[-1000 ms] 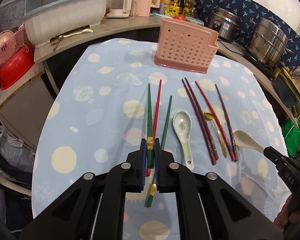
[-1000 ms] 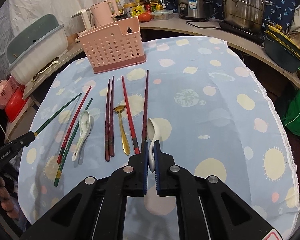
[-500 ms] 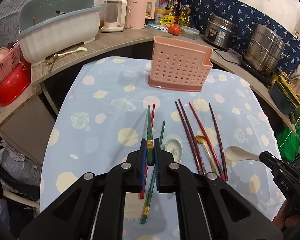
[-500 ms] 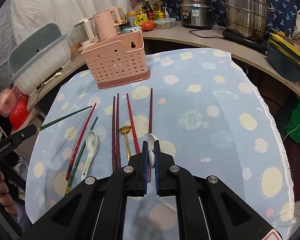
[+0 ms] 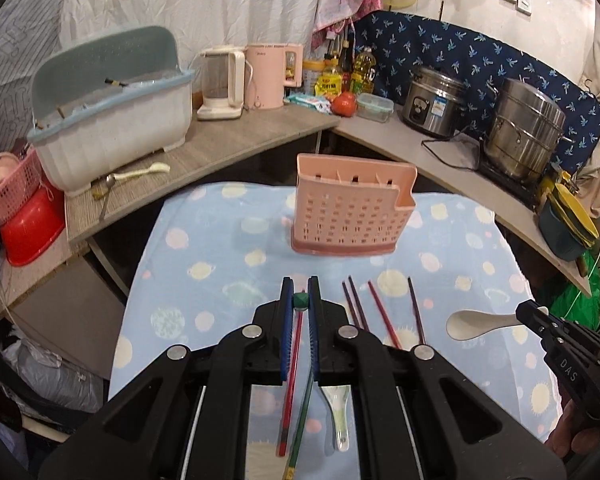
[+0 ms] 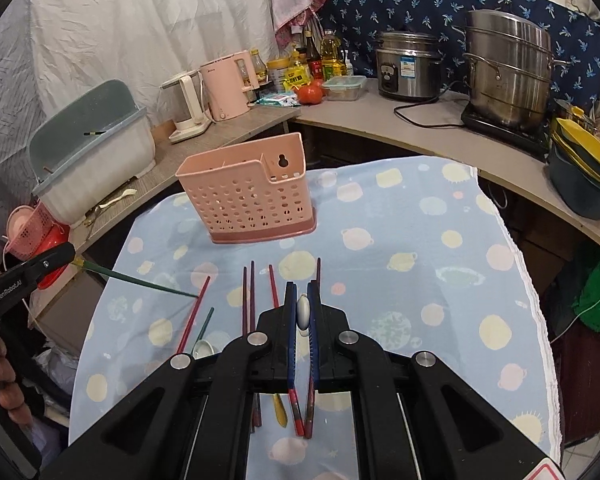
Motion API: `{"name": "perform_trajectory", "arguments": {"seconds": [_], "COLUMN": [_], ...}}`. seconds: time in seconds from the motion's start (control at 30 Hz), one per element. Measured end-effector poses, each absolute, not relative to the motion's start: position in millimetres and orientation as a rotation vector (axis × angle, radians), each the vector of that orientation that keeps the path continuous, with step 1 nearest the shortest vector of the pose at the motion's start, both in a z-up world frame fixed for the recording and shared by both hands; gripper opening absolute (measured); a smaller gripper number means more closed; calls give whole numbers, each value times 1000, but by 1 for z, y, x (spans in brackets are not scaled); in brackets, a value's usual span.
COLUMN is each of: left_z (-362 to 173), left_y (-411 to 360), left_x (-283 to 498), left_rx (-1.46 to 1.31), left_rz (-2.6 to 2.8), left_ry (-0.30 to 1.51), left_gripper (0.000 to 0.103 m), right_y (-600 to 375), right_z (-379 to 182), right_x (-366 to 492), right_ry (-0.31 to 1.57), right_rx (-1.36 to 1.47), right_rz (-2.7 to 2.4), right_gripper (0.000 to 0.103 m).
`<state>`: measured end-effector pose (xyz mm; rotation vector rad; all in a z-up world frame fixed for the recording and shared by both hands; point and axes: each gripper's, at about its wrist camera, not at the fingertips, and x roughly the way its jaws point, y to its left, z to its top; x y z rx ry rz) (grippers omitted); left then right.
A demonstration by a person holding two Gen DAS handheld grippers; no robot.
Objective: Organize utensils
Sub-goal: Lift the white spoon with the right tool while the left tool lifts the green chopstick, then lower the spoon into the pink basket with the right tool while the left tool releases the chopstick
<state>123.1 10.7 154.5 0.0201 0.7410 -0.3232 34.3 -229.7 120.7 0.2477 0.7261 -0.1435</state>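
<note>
My left gripper (image 5: 300, 290) is shut on one end of a green chopstick (image 5: 300, 300) and holds it above the table. From the right wrist view, that chopstick (image 6: 136, 279) slants out of the left gripper (image 6: 71, 255). My right gripper (image 6: 303, 292) is shut on the handle of a white spoon (image 6: 303, 314); the spoon's bowl (image 5: 470, 323) hangs in the air, held by the right gripper (image 5: 524, 314). The pink perforated utensil holder (image 5: 352, 216) stands upright at the table's far side, ahead of both grippers. A red chopstick (image 5: 290, 392), a green one (image 5: 302, 412) and a patterned spoon (image 5: 338, 412) lie below.
Dark and red chopsticks (image 5: 382, 312) and a gold spoon (image 6: 279, 412) lie on the blue spotted tablecloth (image 5: 220, 280). Behind the table, a curved counter carries a dish tub (image 5: 112, 104), kettles (image 5: 268, 76), a rice cooker (image 5: 436, 100) and a steel steamer (image 5: 524, 132).
Both grippers have risen and drawn back from the table, lifting the green chopstick and the white spoon clear of the cloth. The pink holder now sits nearer the middle of both views.
</note>
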Motion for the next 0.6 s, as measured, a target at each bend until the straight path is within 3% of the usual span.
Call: {"name": "perform_trajectory", "arguments": {"seconds": [0.6], "left_z": [286], "left_y": [-34], "left_x": [216], "left_rx": [12], "left_rz": [-331], "left_ry": [526], "left_gripper": [7], "right_y": [-255], "right_z": [200], "right_x": [156], "right_ry": [650], "right_rx": [264], "right_rz": [-84], "right_gripper": [6]}}
